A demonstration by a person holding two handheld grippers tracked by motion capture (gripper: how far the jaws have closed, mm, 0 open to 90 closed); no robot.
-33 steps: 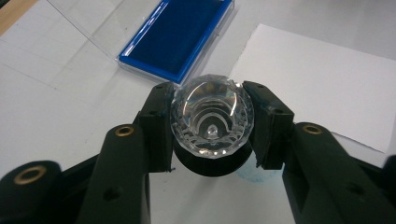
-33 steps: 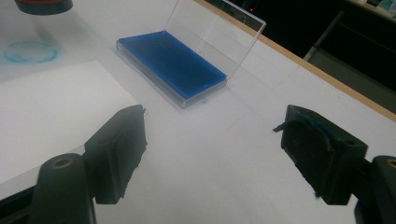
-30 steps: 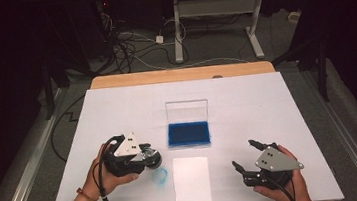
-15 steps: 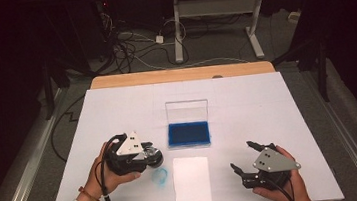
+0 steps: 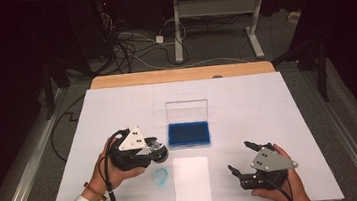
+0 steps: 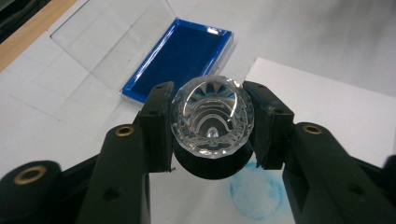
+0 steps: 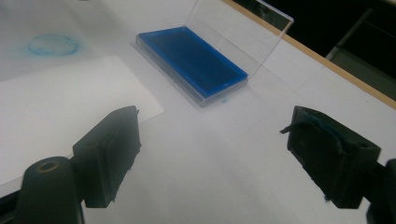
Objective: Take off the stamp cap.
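My bench (image 5: 277, 105) is covered in white, with a wooden edge at the far side; beyond it lie a dark floor, tangled cables and a grey table frame. Nearest me lies a white paper sheet (image 5: 191, 182), a round blue ink mark (image 5: 160, 176) just left of it. My left gripper (image 5: 156, 152) has its jaws clenched on a faceted crystal-topped stamp (image 6: 212, 116), apparently upright, black base down, above the ink mark. My right gripper (image 5: 239, 159) sits right of the sheet, jaws just spread wide, nothing between them. Farther off sits the blue ink pad (image 5: 188, 133), clear lid upright.
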